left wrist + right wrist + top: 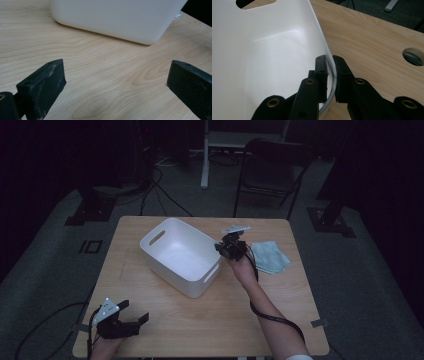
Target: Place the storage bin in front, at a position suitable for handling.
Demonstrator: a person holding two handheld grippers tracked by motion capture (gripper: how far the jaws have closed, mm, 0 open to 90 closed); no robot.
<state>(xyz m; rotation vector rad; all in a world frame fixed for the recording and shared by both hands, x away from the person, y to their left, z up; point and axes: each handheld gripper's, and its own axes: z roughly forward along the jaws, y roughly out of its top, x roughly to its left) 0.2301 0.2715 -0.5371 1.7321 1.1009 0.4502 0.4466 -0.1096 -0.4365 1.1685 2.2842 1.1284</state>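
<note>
High view: white bin sits roughly mid-table, turned at an angle, handle slots on its short ends, nothing visible inside. Right gripper is at the bin's right-hand corner, forearm coming up from the bottom edge w/ the cable trailing along it. Just to the right of that hand there's a folded teal cloth lying flat, near the bin but not touching it. Left gripper is down at the near left corner of the table, well apart from the bin, jaws spread w/ nothing between them. A dark folding chair stands beyond the far edge. Left gripper view: both black jaws stand wide apart over bare wood, and the bin's outer wall w/ a rounded corner is across the top, not touching either jaw. Right gripper view: right gripper is clamped on the bin's rim, one jaw inside the wall and one outside, pads pressed tight against the thin white edge. Handle slot shows top left, and a round hole in the tabletop is off to the right.
</note>
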